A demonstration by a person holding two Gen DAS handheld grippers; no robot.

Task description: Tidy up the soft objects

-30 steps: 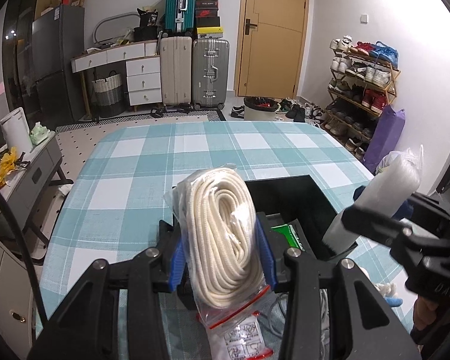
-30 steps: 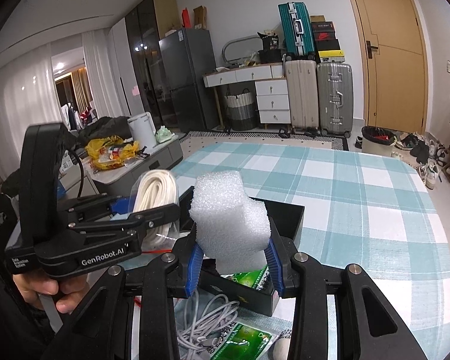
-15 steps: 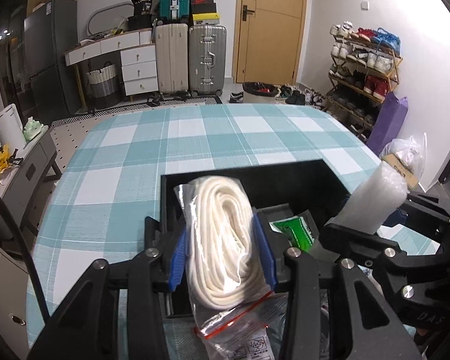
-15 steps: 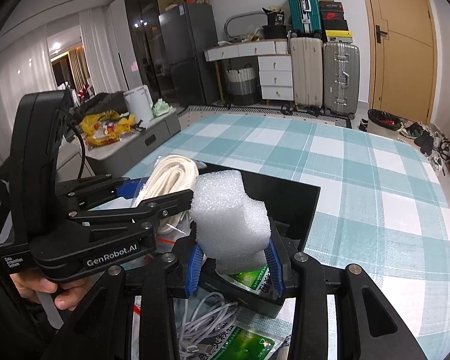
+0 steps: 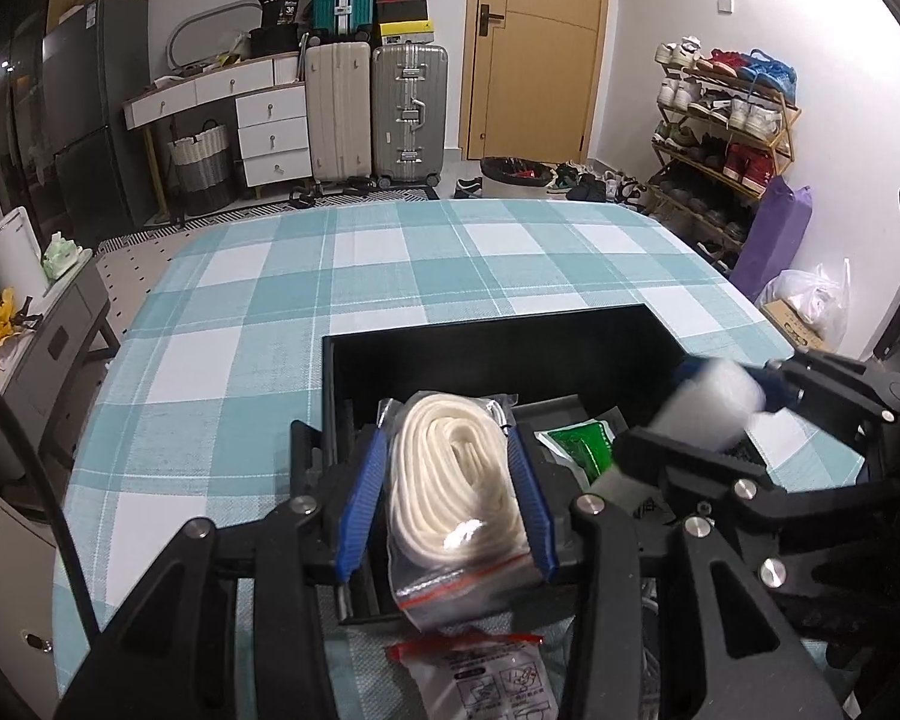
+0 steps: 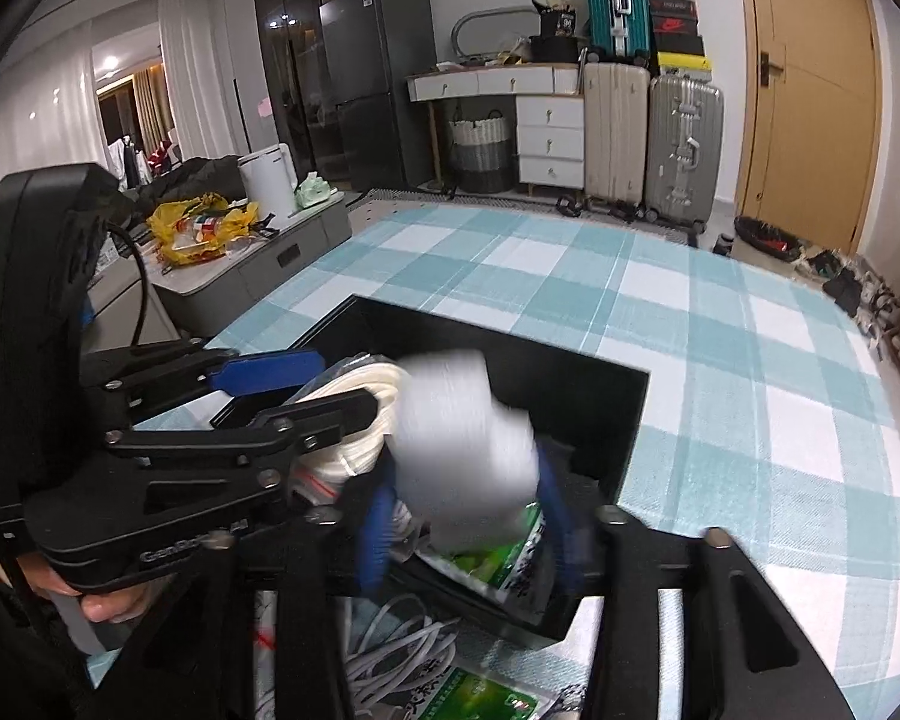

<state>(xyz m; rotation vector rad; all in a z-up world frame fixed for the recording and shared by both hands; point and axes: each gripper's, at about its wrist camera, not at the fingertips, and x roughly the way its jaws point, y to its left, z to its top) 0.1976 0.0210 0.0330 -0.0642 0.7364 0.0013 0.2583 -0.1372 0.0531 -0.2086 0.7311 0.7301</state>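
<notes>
Step in hand: both soft things are being let go into the black storage box [image 5: 498,354] on the bench [image 5: 270,312] with the checked cloth.
Left hand-held gripper [image 5: 444,501]: its jaws are opening, but the blue pads [image 5: 361,501] seem to touch the bagged white rope [image 5: 450,480] on both sides; the bag hangs over the near part of the box.
Right hand-held gripper [image 6: 468,519]: its jaws are opening; the white foam block [image 6: 465,447] is between them, blurred, and seems to be loose and dropping over the box.
Already in the box: a green packet [image 6: 498,558], just under the foam.
Outside the box: a white cable [image 6: 402,648] and another green packet [image 6: 486,696] lie on the bench near the person.
Next move, as I judge: open the left jaws fully so the rope bag falls inside, then lift both grippers clear and go for the things outside.
Risk: the bag's lower end hangs over the near wall and may catch there.
</notes>
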